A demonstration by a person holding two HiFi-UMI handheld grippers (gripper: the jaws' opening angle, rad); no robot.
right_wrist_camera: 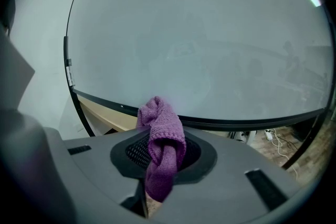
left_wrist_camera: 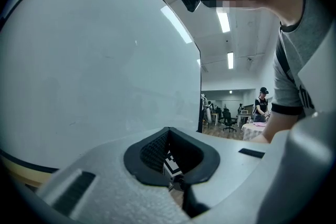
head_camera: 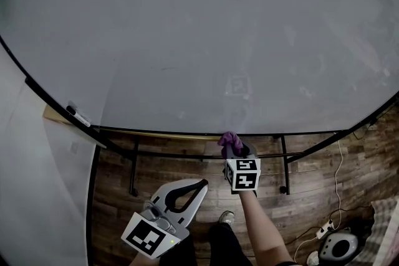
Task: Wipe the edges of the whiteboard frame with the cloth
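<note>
Your right hand-held gripper [right_wrist_camera: 160, 159] is clamped on the purple knitted cloth [right_wrist_camera: 160, 131], which bunches up out of the jaws and hangs down between them. In the head view that tuft sits right at the black bottom edge of the whiteboard frame [head_camera: 187, 133], touching it or just short of it. Your left hand-held gripper [head_camera: 182, 194] hangs lower over the wooden floor [head_camera: 187, 166], jaws together with nothing between them, so it has no part in the stroke. To wipe well, press the loose tuft, not the jaw tips, onto the frame strip, and tilt the tool so the cloth wraps over the strip's front and underside. Draw it along in one steady line, then follow the corner up the side edges. The grip looks deep enough, but the free end is short, so watch that hard plastic does not scrape the whiteboard [head_camera: 199, 40]. No real container is in view. The closest thing is the beige ledge [right_wrist_camera: 107, 114] just under the bottom edge, and a marker [head_camera: 79, 115] seems to lie near its left end, so lift over it rather than sweeping it off.
</note>
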